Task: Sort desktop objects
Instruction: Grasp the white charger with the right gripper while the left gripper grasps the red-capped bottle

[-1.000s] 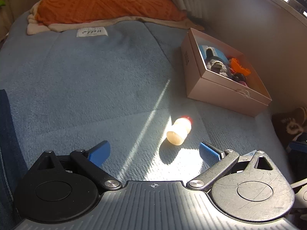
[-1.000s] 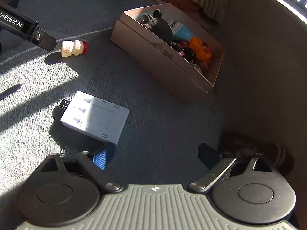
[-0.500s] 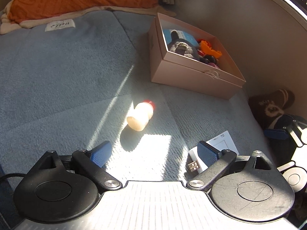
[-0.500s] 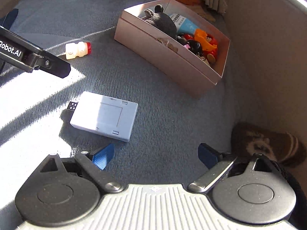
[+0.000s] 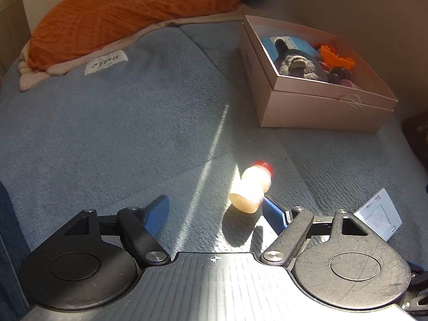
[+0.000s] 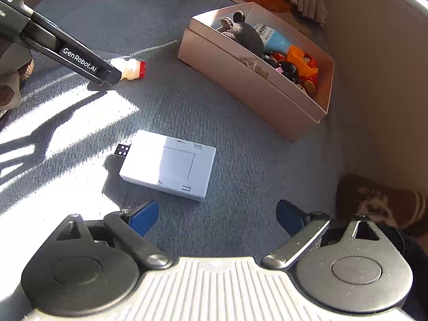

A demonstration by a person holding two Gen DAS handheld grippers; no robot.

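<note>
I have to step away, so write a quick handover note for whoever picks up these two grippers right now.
Left gripper: open, jaws just been closing, small bottle lying near its right finger, not gripped.
Right gripper: open, empty, above the white device.
Pink box already holds a plush toy and small toys.
Left: bottle and device, both on the blue blanket, go into the box.

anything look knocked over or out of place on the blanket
The small drink bottle with the red cap lies on its side in the sun patch, by the left hand-held gripper, whose jaws have just been closing, not yet gripping it. The white USB device also lies loose, outside the pink box.
</note>
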